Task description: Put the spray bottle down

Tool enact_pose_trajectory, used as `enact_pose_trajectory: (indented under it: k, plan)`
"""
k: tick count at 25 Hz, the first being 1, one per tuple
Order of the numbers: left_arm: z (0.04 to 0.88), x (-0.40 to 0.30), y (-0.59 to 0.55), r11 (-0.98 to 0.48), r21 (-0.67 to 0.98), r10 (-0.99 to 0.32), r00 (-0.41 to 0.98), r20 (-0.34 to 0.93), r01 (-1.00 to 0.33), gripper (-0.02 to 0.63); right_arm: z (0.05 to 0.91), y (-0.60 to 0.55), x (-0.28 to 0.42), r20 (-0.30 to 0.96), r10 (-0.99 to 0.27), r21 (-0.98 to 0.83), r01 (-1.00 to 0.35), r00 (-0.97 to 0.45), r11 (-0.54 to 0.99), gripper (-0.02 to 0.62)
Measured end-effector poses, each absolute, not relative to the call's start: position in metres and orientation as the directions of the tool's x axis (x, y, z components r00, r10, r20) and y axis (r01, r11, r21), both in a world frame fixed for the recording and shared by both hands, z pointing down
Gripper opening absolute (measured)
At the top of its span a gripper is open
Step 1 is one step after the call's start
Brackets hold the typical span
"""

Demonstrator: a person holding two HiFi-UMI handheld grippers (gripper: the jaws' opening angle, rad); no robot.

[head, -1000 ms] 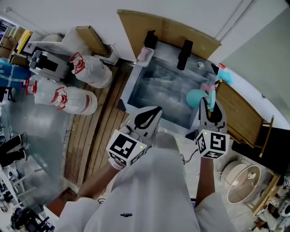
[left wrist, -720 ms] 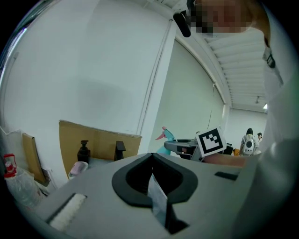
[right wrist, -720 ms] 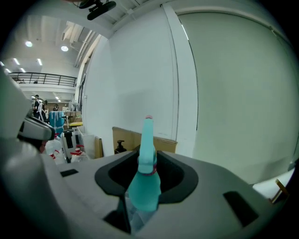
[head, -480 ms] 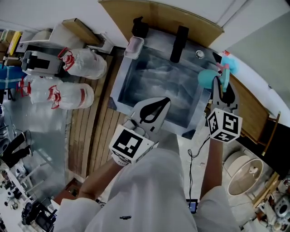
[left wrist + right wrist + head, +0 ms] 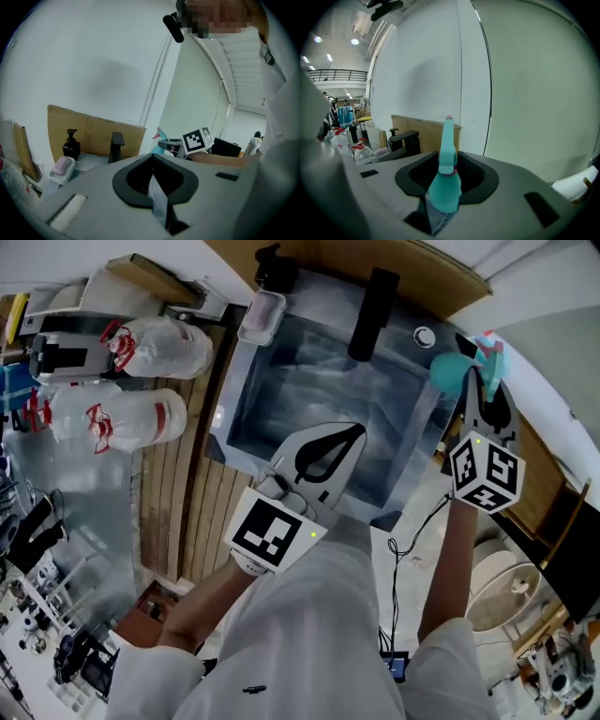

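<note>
Spray bottle [image 5: 444, 186], teal, is gripped between the jaws of our right gripper [image 5: 476, 382], above the right edge of the sink [image 5: 281, 381]. Our left gripper [image 5: 352, 432] hovers over the sink's near edge, jaws closed on nothing. Beyond, a black faucet [image 5: 370, 301] stands at the sink's far edge, with a soap dish [image 5: 261, 315] at the far left corner.

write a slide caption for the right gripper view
Right tongs clamp a teal spray bottle, black faucet and cardboard panel behind.

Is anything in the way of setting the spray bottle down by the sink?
Nothing visible is. The right gripper holds the spray bottle at the sink's right edge, and the tap stands well to its left.
</note>
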State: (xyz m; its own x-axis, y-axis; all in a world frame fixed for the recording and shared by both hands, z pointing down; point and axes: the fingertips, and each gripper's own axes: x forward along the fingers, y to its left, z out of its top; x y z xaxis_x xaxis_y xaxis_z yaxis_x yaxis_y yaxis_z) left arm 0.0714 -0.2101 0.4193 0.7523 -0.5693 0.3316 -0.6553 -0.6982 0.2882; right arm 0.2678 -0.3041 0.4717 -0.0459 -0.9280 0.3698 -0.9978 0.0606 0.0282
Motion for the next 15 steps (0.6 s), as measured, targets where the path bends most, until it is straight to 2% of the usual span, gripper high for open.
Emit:
enact_pose_trajectory:
  k: [15]
  plan:
    - [0.456,0.086,-0.215,-0.693,0.307,-0.535,0.751,0.387,-0.652,0.003,0.518,-0.344,0.288,0.405,-0.912,0.009,-0.997,-0.062,0.072,0.121]
